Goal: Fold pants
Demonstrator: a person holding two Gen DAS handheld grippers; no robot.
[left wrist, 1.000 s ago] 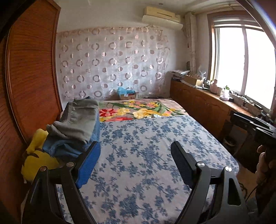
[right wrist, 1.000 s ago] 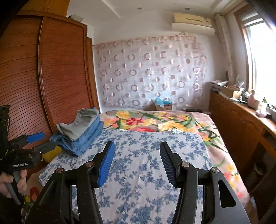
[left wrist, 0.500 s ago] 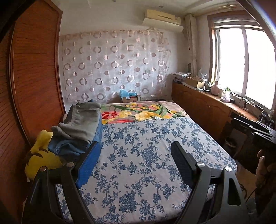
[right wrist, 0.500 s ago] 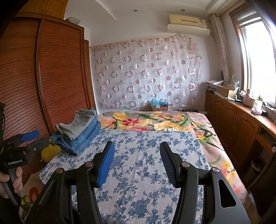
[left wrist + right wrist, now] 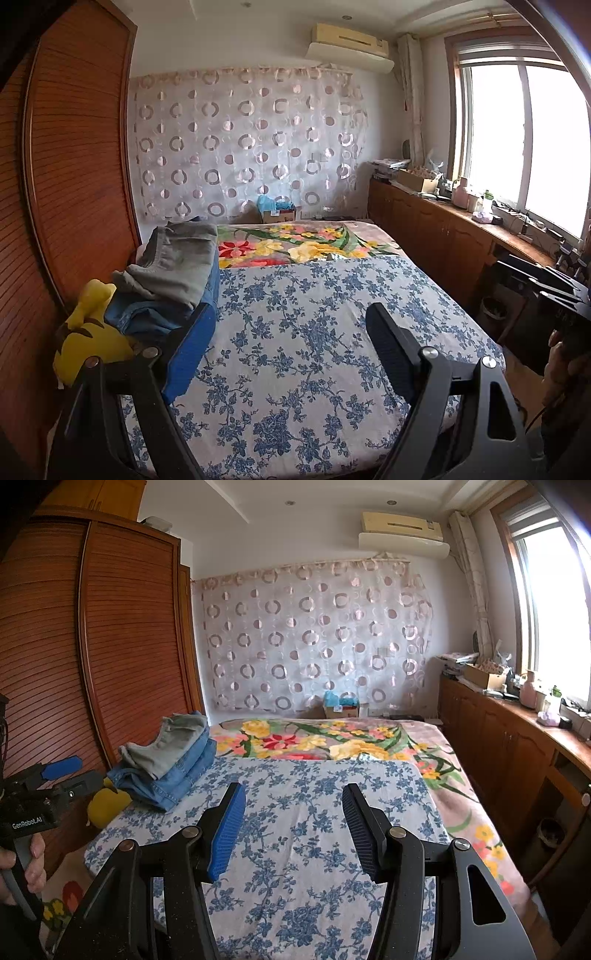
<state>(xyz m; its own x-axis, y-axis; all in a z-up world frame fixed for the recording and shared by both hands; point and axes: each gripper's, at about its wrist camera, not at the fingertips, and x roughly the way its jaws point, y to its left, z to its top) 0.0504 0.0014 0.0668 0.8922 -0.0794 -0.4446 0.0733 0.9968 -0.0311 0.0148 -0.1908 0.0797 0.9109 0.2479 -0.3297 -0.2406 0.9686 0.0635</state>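
Grippers | left hand-held gripper and right hand-held gripper held released, nothing grasped, above bed | pants stacked at bed's far-left edge, apart | flat sheet judged kept free for folding.

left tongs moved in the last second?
Yes. In the left wrist view the wardrobe takes up less of the frame and the pile of pants sits further right, so the open left tongs have pulled back and swung left.
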